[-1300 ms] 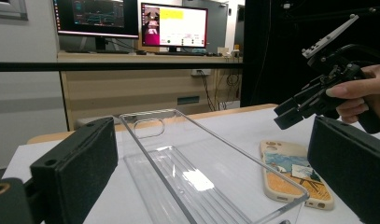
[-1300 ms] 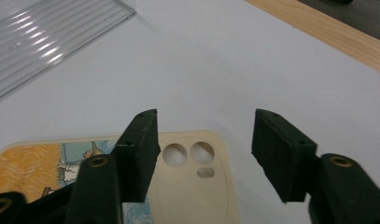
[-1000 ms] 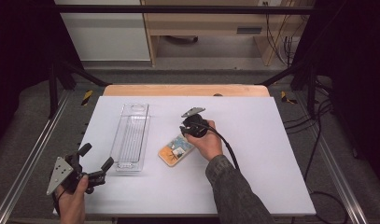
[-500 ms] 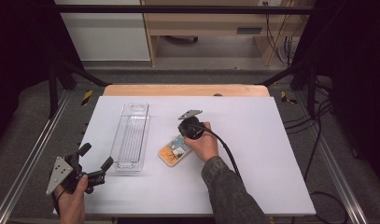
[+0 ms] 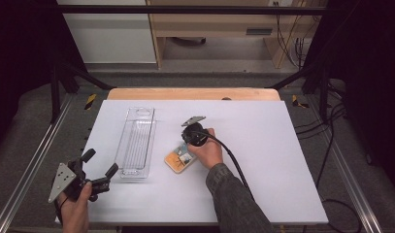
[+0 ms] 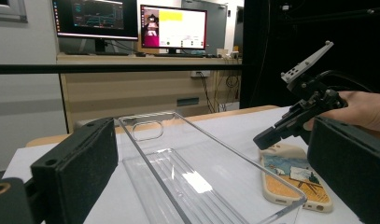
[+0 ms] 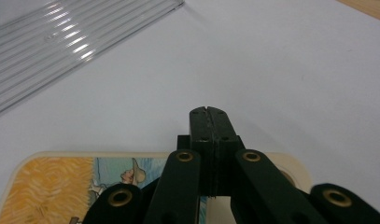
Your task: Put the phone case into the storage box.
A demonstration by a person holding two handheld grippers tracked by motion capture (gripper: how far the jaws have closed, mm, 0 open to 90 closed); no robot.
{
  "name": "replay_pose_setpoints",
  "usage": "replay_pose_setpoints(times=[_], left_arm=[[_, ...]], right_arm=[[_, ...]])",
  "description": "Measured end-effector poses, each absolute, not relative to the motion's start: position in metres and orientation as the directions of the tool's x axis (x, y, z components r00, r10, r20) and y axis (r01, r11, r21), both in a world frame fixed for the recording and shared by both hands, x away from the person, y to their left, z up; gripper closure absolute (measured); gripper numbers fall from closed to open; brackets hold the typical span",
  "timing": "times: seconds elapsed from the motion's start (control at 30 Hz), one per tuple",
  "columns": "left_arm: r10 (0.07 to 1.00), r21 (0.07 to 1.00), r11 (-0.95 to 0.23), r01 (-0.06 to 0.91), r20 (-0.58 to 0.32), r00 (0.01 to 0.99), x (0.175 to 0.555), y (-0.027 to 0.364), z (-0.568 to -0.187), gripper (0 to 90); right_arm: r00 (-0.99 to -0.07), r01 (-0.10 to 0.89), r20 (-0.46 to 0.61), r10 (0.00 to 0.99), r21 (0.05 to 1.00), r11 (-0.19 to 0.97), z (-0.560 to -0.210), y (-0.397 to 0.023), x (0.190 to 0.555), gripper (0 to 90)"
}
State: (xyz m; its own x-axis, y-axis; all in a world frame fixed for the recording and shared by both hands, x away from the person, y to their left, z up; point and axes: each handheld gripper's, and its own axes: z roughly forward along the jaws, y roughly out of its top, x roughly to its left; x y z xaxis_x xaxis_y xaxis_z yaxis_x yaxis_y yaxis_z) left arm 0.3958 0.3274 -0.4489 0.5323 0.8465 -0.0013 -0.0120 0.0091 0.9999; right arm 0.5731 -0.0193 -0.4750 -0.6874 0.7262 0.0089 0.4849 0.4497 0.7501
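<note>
L gripper (image 5: 99,170) hangs spread at the table's (image 5: 263,145) near-left corner, holding nothing. The clear tray (image 5: 136,143) lies just right of it, w/ the phone case (image 5: 180,159) flat beside the tray. R gripper (image 7: 209,122) is over the case, jaws pressed together w/ nothing between. Risk: pushing w/ closed tips may skid the case into the tray.

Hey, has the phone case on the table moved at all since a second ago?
No. The phone case lies in the same spot beside the clear plastic tray, at the same angle. The right gripper, jaws just closed together, sits over its far end.
</note>
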Motion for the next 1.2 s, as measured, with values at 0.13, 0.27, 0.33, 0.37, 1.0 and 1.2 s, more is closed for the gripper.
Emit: replay_pose_setpoints(times=[0.13, 0.27, 0.33, 0.37, 1.0, 1.2], left_arm=[[0.847, 1.0, 0.009, -0.014, 0.0, 0.531, 0.396, 0.328, -0.449, 1.8], [0.847, 1.0, 0.011, -0.011, -0.004, 0.531, 0.396, 0.328, -0.449, 1.8], [0.848, 1.0, 0.01, -0.012, -0.002, 0.531, 0.396, 0.328, -0.449, 1.8], [0.848, 1.0, 0.011, -0.012, -0.002, 0.531, 0.396, 0.328, -0.449, 1.8], [0.853, 1.0, 0.011, -0.005, -0.007, 0.522, 0.395, 0.329, -0.449, 1.8], [0.852, 1.0, 0.01, 0.0, -0.008, 0.523, 0.396, 0.328, -0.45, 1.9]], right_arm=[[-0.689, 0.483, -0.009, 0.725, 0.741, 0.467, -0.479, -0.011, 0.574, 90.0], [-0.693, 0.479, -0.033, 0.72, 0.725, 0.495, -0.484, -0.006, 0.575, 90.0], [-0.69, 0.487, -0.031, 0.723, 0.719, 0.496, -0.486, -0.006, 0.576, 90.0], [-0.691, 0.484, -0.038, 0.722, 0.717, 0.501, -0.488, -0.006, 0.577, 90.0], [-0.721, 0.527, -0.025, 0.693, 0.63, 0.571, -0.481, -0.016, 0.557, 90.0], [-0.735, 0.523, -0.017, 0.678, 0.622, 0.582, -0.48, -0.027, 0.541, 90.0]])
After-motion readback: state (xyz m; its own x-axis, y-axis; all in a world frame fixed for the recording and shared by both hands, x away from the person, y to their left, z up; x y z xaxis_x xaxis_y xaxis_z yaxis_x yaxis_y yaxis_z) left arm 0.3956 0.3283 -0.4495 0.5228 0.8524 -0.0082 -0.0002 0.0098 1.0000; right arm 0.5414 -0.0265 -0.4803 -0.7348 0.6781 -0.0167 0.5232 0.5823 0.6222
